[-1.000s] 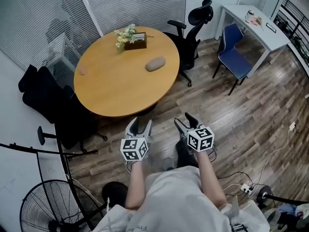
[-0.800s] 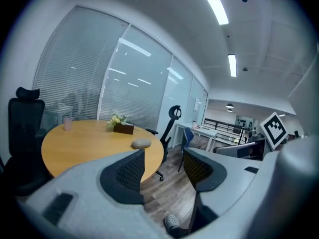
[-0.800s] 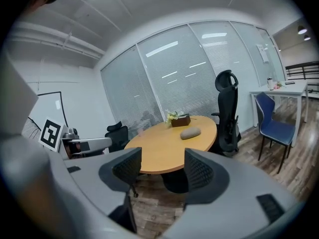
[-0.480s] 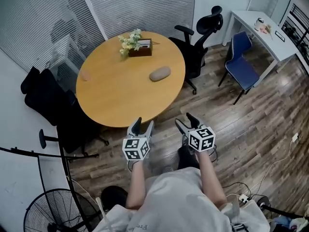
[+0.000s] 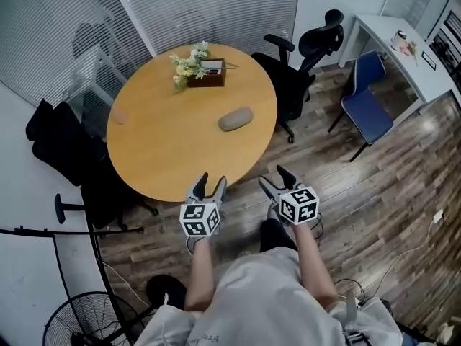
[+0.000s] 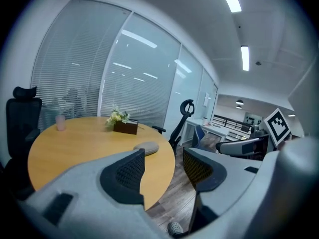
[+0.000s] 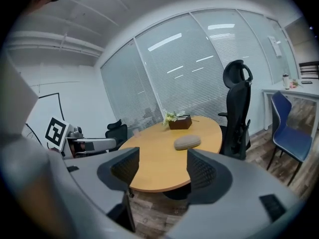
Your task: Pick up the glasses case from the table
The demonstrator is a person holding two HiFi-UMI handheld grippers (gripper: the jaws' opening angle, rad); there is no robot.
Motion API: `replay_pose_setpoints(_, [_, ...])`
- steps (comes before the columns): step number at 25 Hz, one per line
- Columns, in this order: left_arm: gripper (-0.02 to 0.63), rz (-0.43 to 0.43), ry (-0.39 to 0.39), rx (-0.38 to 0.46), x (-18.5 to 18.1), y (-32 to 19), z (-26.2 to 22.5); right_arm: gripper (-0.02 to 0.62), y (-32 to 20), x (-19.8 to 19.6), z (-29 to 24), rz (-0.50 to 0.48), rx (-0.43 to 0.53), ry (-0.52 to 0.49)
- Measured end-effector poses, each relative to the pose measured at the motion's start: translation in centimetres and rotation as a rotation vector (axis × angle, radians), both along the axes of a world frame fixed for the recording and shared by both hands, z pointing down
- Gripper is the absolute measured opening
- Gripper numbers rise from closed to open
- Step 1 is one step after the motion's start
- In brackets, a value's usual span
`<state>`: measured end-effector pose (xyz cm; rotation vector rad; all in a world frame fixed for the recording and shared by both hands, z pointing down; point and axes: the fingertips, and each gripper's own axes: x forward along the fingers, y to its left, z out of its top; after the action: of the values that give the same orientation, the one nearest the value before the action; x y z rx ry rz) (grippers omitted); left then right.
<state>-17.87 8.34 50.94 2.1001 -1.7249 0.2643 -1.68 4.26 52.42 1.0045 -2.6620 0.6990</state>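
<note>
The glasses case [image 5: 235, 118] is a grey-brown oval pouch lying on the round wooden table [image 5: 158, 150], right of its middle; it also shows in the left gripper view [image 6: 146, 148] and the right gripper view [image 7: 187, 142]. My left gripper [image 5: 208, 186] hovers over the table's near edge, open and empty. My right gripper [image 5: 275, 178] is over the floor just right of the table; its jaws have just been opening wider, with nothing between them. Both grippers are well short of the case.
A dark box with flowers [image 5: 202, 68] stands at the table's far side, a small pink cup [image 5: 119, 114] at its left. Black office chairs [image 5: 299, 63] stand right of the table and another [image 5: 65, 150] left. A blue chair [image 5: 366, 107] and white desk [image 5: 403, 52] are at the right.
Both grippers have come closer to the table; the left one now reaches over its near edge. The right gripper's jaws stand slightly wider apart.
</note>
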Motion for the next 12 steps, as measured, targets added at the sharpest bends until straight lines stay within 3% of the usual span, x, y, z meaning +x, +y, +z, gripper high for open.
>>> replay_pose_setpoints(7, [0.229, -0.037, -0.011, -0.058, 1.2, -4.9, 0.3, 0.278, -5.2, 0.4, -0.7, -0.056, -0.037, -0.045])
replay_pose_setpoints(12, [0.229, -0.018, -0.018, -0.069, 3.5, -9.0, 0.2, 0.278, -8.6, 1.9, -1.0, -0.053, -0.047, -0.071])
